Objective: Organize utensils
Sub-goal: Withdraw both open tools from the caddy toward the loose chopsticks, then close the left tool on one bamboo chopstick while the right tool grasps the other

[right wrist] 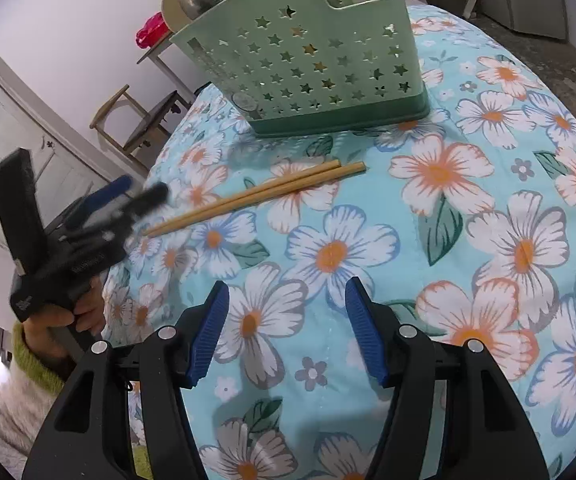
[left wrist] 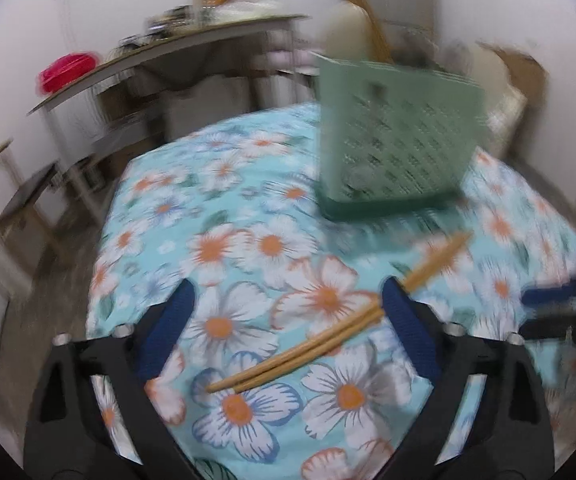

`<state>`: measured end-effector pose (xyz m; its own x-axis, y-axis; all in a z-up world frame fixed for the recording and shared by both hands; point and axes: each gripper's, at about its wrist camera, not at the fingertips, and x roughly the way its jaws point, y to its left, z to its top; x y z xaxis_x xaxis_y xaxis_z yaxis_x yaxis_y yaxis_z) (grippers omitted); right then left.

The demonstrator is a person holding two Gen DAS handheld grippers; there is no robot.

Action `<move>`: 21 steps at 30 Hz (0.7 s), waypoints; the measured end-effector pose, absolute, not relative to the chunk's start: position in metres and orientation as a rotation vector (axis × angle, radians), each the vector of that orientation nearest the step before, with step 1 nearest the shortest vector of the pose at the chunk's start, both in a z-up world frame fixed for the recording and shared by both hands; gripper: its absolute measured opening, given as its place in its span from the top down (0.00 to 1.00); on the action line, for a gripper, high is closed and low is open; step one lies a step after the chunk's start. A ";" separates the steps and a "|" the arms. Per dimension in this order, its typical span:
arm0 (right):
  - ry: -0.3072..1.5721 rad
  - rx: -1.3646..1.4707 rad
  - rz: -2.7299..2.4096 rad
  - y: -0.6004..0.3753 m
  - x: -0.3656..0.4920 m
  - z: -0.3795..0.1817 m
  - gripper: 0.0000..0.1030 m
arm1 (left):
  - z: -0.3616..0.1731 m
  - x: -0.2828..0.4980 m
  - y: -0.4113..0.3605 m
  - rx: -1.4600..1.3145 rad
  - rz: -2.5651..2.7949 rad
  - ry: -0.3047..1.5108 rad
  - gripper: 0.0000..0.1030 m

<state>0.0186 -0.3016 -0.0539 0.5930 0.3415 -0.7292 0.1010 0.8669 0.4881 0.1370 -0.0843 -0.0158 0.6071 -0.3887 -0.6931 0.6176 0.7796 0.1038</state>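
A pair of tan wooden chopsticks [right wrist: 255, 198] is lying side by side on the turquoise flower-printed tablecloth [right wrist: 468, 216], just in front of the pale green plastic utensil caddy with star-shaped holes [right wrist: 308, 64], which is already holding other chopsticks and spoons. The left gripper [left wrist: 288, 324], with its blue-padded black jaws standing apart and clamped on nothing, is hanging over the pair's thinner ends on the side away from the caddy; in its own view the sticks are passing slantwise between the jaws, one stretch hidden behind a pad, and whether that pad is touching them cannot be told. The risk from here is judged to lie in that slant: jaws closing across the pair at an angle could catch only one stick, roll the two apart, or pinch a fold of the soft cloth and drag it, nudging the caddy. A hold so near the tips could also be letting the far ends droop and knock the caddy's rim. The right gripper [right wrist: 285, 330], jaws likewise apart and empty, is hovering over bare cloth farther from the caddy than the chopsticks.
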 end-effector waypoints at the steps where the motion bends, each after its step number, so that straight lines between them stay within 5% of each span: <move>1: 0.938 0.526 0.155 -0.301 0.019 -0.055 0.43 | -0.020 0.137 -0.087 0.393 -0.634 0.722 0.28; 10: 0.954 0.529 0.172 -0.300 0.021 -0.057 0.43 | -0.057 0.144 -0.090 0.494 -0.831 0.889 0.40; 15: 0.954 0.536 0.171 -0.300 0.022 -0.059 0.43 | -0.052 0.143 -0.088 0.437 -0.836 0.979 0.67; 21: 0.952 0.565 0.192 -0.297 0.022 -0.059 0.43 | -0.046 0.134 -0.074 0.240 -0.844 1.179 0.85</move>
